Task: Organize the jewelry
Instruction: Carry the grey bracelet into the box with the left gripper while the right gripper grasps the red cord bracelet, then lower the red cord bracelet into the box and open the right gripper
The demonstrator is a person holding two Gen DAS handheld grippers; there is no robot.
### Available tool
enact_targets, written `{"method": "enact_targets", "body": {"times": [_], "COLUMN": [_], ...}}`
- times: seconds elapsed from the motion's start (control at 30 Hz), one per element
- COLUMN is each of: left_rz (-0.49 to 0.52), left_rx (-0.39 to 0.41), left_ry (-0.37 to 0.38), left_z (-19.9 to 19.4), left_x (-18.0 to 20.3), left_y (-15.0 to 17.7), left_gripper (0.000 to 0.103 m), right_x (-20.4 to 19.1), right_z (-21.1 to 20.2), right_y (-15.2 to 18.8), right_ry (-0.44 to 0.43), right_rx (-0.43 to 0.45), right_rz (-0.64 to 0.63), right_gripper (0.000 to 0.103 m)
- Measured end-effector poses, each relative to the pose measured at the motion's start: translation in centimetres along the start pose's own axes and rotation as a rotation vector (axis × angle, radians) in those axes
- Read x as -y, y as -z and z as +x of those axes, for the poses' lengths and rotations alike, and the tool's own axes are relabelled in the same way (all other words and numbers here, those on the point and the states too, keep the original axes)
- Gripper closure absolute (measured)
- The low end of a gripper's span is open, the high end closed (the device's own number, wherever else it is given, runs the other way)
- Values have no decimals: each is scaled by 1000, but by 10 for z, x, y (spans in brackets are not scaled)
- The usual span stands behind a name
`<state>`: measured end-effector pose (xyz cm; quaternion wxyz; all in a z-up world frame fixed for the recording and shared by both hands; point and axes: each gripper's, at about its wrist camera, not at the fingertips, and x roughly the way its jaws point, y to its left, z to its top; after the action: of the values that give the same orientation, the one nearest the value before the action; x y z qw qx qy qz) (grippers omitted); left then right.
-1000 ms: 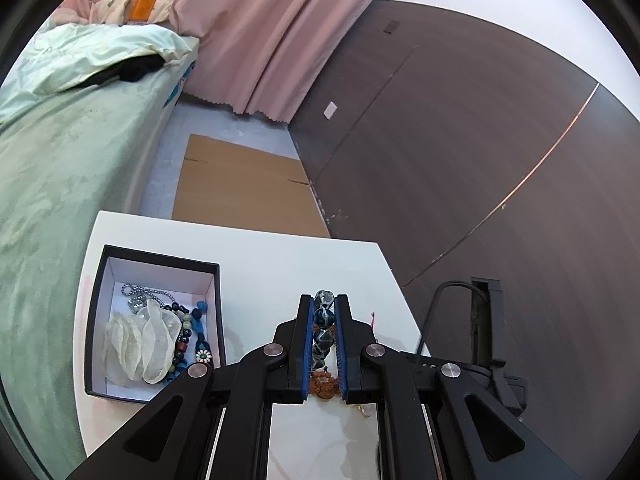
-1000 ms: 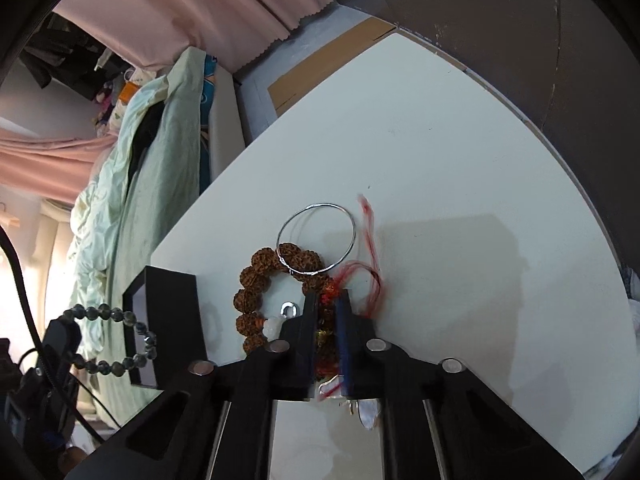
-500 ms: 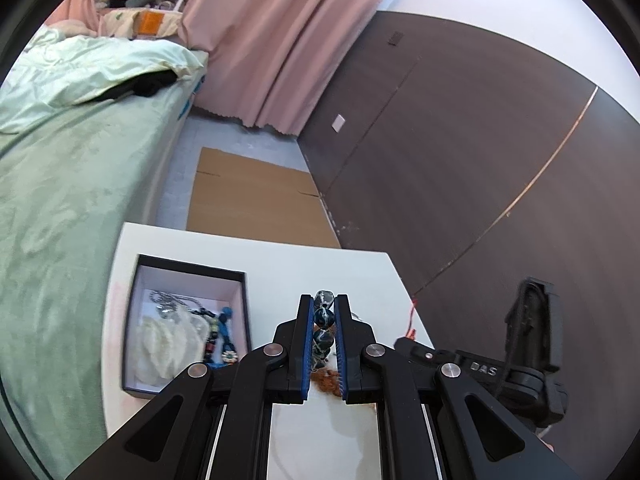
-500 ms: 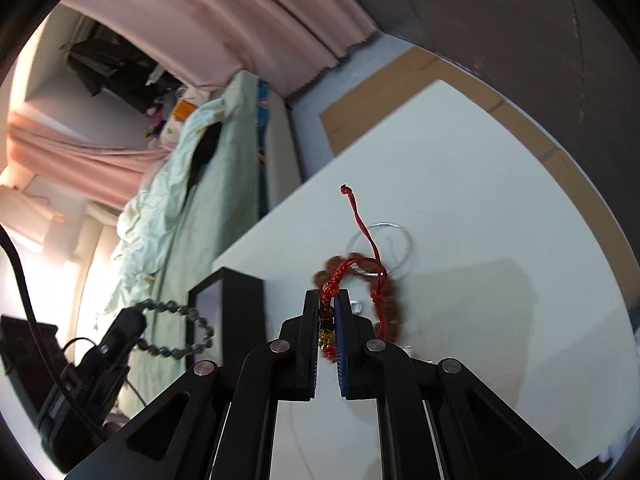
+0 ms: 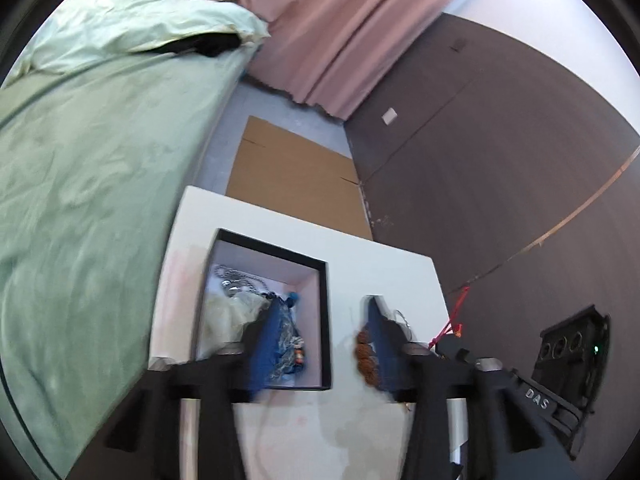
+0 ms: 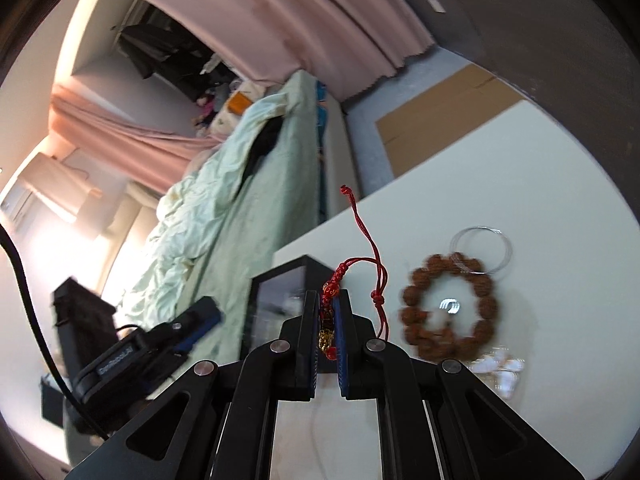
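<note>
My left gripper is open and empty above the black jewelry box on the white table. The box holds several pieces, among them the dark bead bracelet. My right gripper is shut on a red cord bracelet with gold and dark beads and holds it above the table beside the box. A brown bead bracelet lies on the table, also seen in the left wrist view. A thin silver bangle lies against it.
A bed with green bedding runs along the table's left side. Flat cardboard lies on the floor beyond the table. Dark wall panels stand at the right. Small white pieces lie near the brown bracelet.
My left gripper has opened over the box and the dark bead bracelet has dropped in. My right gripper has lifted the red cord bracelet off the table toward the box.
</note>
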<state>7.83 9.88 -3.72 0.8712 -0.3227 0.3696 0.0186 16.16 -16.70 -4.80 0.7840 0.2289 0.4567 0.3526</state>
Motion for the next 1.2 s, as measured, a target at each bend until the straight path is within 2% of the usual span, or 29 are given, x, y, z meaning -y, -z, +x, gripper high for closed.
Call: {"method": "enact_targets", "body": {"times": [0.03,0.13,0.33,0.73,0.77,0.83,0.87,0.97,1.2], "left_rz": [-9,-13,-67,-113,-116,-117,-116,-119,-83], "left_rx": [31,77,93,161,163,164,163,163,142], "left_ry": [-6,-21,-33,-27,-27,-29,-30,-28,-26], "left_z": [-6,-18,-28,-49,-49,-49,-49,-49,-37], "left_x": [-3,-9,-27,-43,-45,-46,-46,-46,-35], "left_y": [-1,-5,-13,-24,-25,-25,-25,-25,-21], "left_gripper": [38,30,30,30,30,30,30,30,30], "right_x": [-5,-21,-47,-68,-70,-68,-66,-57,-48], "right_z": [4,13,31,69,76,89,90,89,61], "right_y": [2,5,11,21,22,26,27,24,16], "right_ry": [-13,-60,-136,-208,-200,-170,-153,-138,-135], "right_rx": [-2,-3,-19,-34,-58,-118,-119,-136,-85], "right_rz": [-9,-36,-76,-79,-87,-90,-89,-64,-50], "right_gripper": [94,94,94,92,87,34,30,30,30]}}
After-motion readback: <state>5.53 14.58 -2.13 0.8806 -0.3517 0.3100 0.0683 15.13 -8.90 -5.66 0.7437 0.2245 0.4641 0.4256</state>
